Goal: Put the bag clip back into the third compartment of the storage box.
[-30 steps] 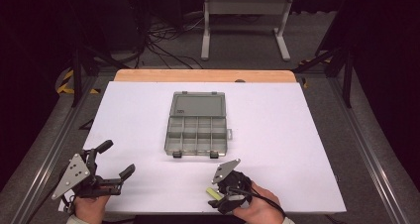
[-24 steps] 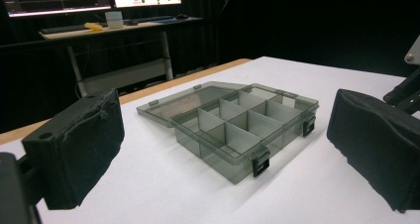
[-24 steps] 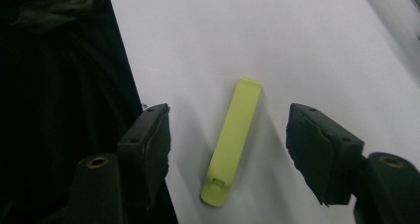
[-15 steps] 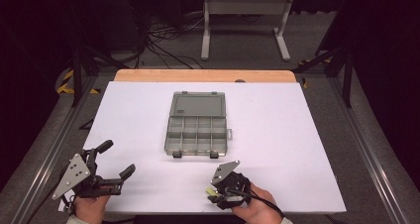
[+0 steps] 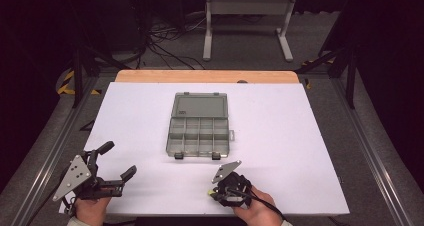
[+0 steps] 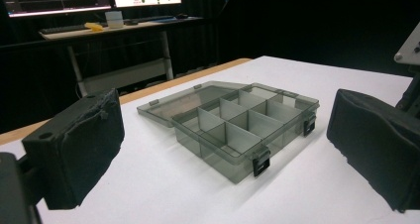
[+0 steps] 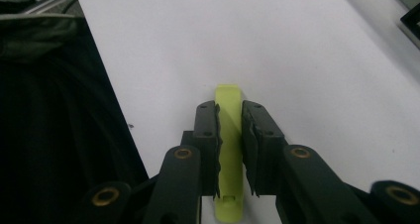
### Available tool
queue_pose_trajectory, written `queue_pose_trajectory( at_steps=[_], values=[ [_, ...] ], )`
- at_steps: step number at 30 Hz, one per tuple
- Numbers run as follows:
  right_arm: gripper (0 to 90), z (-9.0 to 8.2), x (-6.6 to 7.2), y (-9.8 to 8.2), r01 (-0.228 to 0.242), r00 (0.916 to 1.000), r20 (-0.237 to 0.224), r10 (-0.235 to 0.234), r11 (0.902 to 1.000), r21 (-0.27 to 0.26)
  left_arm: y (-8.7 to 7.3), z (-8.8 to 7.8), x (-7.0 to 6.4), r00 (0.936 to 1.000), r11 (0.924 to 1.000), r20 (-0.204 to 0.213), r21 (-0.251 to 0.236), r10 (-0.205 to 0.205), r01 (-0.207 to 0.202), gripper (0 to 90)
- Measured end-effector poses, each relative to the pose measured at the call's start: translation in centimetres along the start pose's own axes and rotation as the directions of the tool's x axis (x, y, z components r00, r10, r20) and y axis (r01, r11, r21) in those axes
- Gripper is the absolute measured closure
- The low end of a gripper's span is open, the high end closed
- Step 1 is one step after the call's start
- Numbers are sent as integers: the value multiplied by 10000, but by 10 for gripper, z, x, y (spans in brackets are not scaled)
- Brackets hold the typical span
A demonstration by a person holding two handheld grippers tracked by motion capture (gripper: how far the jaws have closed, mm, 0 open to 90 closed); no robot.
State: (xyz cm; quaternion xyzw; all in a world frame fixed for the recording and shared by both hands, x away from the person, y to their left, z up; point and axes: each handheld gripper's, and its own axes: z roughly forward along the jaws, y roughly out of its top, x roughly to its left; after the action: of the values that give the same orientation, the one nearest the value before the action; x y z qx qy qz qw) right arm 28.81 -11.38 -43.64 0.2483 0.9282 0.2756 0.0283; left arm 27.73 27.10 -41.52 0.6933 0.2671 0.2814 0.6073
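Right gripper view showed the right gripper [image 7: 229,130] clamped on a flat yellow-green strip [image 7: 229,149], its jaws squeezing the thin sides, probably so it could be carried level. That hand [image 5: 257,213] sat at the table's [image 5: 300,151] five o'clock. At seven o'clock the left gripper [image 5: 120,161] rested with jaws wide apart, aimed at the open compartment box [image 5: 199,131] at centre.

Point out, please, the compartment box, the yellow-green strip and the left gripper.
compartment box [image 5: 199,133]: high view, on a middle divider.
yellow-green strip [image 7: 228,102]: right gripper view, on its tip beyond the jaws.
left gripper [image 5: 116,160]: high view, midway between its open fingertips.
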Motion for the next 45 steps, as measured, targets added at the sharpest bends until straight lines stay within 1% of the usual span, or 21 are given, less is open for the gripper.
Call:
queue_pose_trajectory(
  at_steps=[1,5,9,11,14,17,18,21,27,28,29,33,35,36,45],
  values=[
    [778,-2,0,1,-43,10000,-40,43,9999,-103,0,0,0,10000,10000,-1,0,-3,3,19],
    [779,-10,1,3,-74,10000,61,77,9989,-469,0,0,0,10000,10000,-9,-11,4,-5,19],
    [779,-20,-1,7,9,10000,60,-4,9961,-877,0,0,0,10000,10000,-3,17,16,-16,19],
    [779,-24,-1,8,-137,9999,49,143,9939,-1096,0,0,0,10000,10000,-2,19,17,-17,19],
    [779,-31,-4,10,-84,9999,83,96,9905,-1371,0,0,-1,10000,10000,3,20,8,-8,19],
    [779,-35,-6,12,-178,9997,117,198,9880,-1537,0,0,0,10000,10000,2,35,35,-35,19],
    [779,-38,-7,13,-213,9996,135,239,9853,-1695,0,0,0,10000,10000,-2,38,42,-42,19],
    [779,-44,-10,16,-217,9995,173,254,9814,-1906,0,0,0,10000,10000,8,41,45,-45,19],
    [779,-52,-16,18,-267,9992,243,327,9756,-2179,0,0,0,10000,10000,-2,25,21,-21,20],
    [779,-54,-17,19,-292,9990,266,362,9730,-2290,0,1,0,10000,10000,6,29,14,-14,20],
    [779,-55,-18,19,-335,9988,260,405,9728,-2292,0,1,0,10000,10000,6,29,14,-14,19],
    [779,-60,-21,22,-268,9987,356,368,9685,-2475,0,1,-1,10000,10000,26,51,3,-3,20],
    [779,-61,-22,22,-286,9985,373,391,9682,-2487,0,1,-1,10000,10000,27,48,-13,13,20],
    [779,-62,-25,24,-317,9985,349,421,9659,-2568,0,1,0,10000,10000,27,46,-17,17,20],
    [779,-67,-32,33,-242,9979,509,394,9624,-2704,0,1,0,10000,10000,22,40,-13,13,20]
  ],
)
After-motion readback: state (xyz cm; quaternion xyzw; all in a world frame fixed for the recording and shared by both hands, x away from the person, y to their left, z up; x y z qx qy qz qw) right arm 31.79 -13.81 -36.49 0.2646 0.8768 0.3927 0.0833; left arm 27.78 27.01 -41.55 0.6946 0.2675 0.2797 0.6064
